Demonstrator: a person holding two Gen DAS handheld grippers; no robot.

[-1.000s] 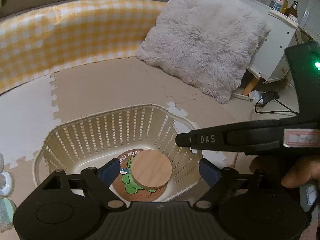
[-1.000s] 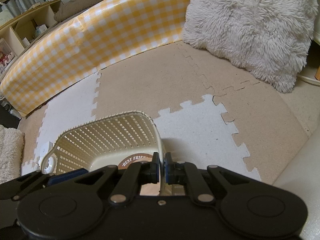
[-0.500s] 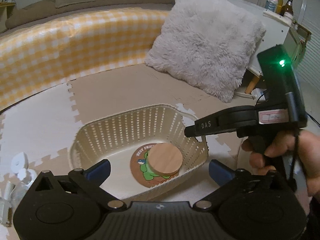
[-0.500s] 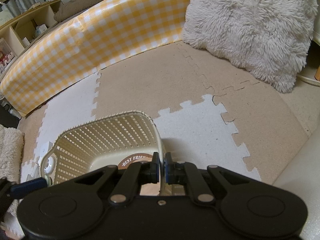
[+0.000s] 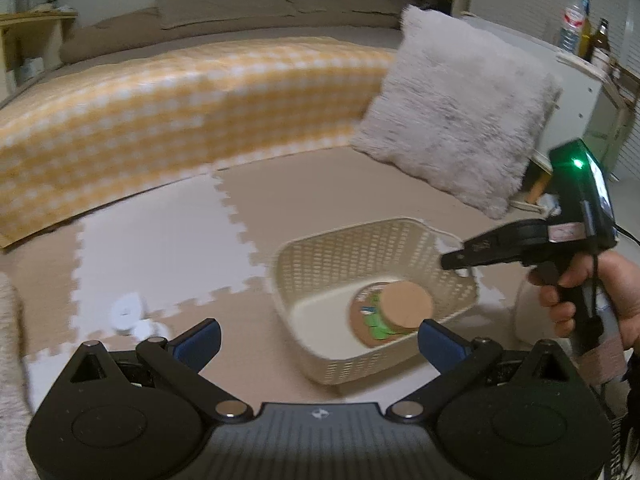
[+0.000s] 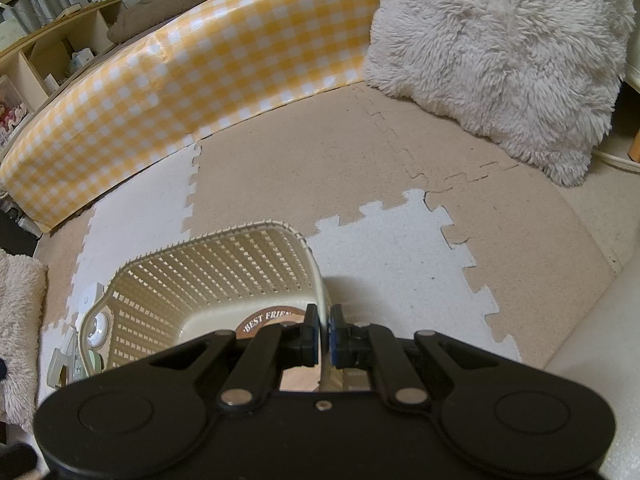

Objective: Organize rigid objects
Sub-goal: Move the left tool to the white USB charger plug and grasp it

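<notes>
A cream slotted basket (image 5: 316,256) stands on the foam mat. Inside lie a round brown "Best Friends" coaster (image 5: 366,320) and a plain wooden disc (image 5: 406,306) on top of it. My left gripper (image 5: 316,338) is open and empty, pulled back above the mat to the basket's left. My right gripper (image 6: 324,334) is shut on the basket's rim (image 6: 318,280) and also shows in the left wrist view (image 5: 446,260). The coaster's lettering (image 6: 266,318) shows just left of the right fingers. White round objects (image 5: 128,312) lie on the mat left of the basket.
A yellow checked cushion wall (image 6: 180,80) curves along the back. A fluffy grey pillow (image 6: 500,52) leans at the right. A white cabinet with bottles (image 5: 588,40) stands at far right. Small items (image 6: 96,324) lie beyond the basket's left end. A fuzzy rug (image 6: 20,320) lies at left.
My left gripper has drawn back and swung left, away from the basket, opening wider. The right gripper has stayed clamped on the basket rim.
</notes>
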